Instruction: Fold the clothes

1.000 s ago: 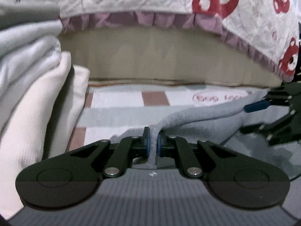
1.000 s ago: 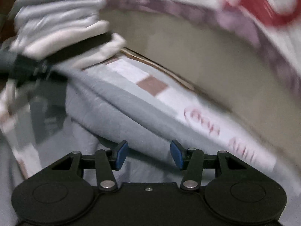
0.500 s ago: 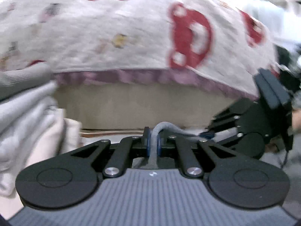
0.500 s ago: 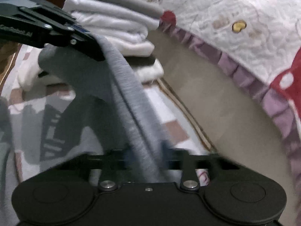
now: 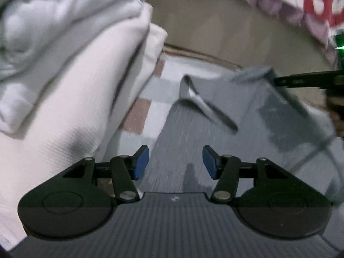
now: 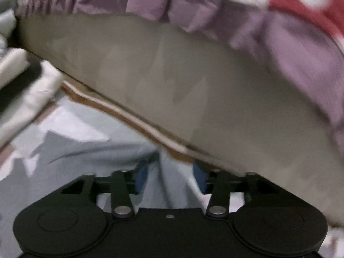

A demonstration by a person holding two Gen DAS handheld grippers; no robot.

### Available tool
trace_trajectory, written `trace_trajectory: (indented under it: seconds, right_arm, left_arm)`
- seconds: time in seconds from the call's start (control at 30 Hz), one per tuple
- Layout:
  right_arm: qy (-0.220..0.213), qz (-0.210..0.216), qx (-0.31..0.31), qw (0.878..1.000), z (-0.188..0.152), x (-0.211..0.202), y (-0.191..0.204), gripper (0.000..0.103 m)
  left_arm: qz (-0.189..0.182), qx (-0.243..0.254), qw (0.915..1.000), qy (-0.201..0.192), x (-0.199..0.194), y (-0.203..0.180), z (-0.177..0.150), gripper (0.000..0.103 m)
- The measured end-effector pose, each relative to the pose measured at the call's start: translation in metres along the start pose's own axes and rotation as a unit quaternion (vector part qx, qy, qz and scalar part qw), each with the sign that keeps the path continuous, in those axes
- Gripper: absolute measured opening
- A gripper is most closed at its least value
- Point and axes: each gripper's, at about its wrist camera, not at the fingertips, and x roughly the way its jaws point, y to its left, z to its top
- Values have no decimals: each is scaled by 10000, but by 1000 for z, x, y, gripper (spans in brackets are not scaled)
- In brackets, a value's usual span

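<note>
A grey garment [image 5: 215, 133] lies spread on the patterned mat [image 5: 137, 116], with a crease near its far edge. My left gripper [image 5: 175, 163] is open and empty just above the garment's near part. My right gripper [image 6: 171, 177] is open, with a bunched edge of the grey garment [image 6: 169, 185] lying between its blue pads [image 6: 142, 175]. The right gripper's arm shows at the right edge of the left wrist view [image 5: 309, 80].
A stack of folded white and pale grey clothes [image 5: 53, 75] stands close on the left; it also shows in the right wrist view [image 6: 23, 83]. A beige bed side [image 6: 182, 81] with a purple-frilled, red-printed cover [image 6: 290, 28] runs along the back.
Both grippers held the grey garment lifted half a second ago. They have come down and opened, and the garment now lies on the mat.
</note>
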Motion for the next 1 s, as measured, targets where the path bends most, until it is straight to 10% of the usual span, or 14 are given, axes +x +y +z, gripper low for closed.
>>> trace_trajectory:
  seconds: [0.2, 0.57, 0.77, 1.0]
  right_arm:
    - [-49, -136, 849, 9963, -75, -69, -70, 57]
    - [349, 106, 2642, 9638, -257, -178, -195, 58]
    - [416, 452, 3435, 9371, -333, -177, -215, 58]
    - [369, 328, 1838, 9817, -325, -166, -191, 58]
  left_arm:
    - [205, 9, 9975, 673, 25, -5, -14, 70]
    - [-535, -1962, 9738, 1017, 29, 16, -29, 75]
    - [-60, -1568, 9851, 704, 27, -10, -39, 77]
    - [125, -891, 9959, -47, 36, -37, -53, 100]
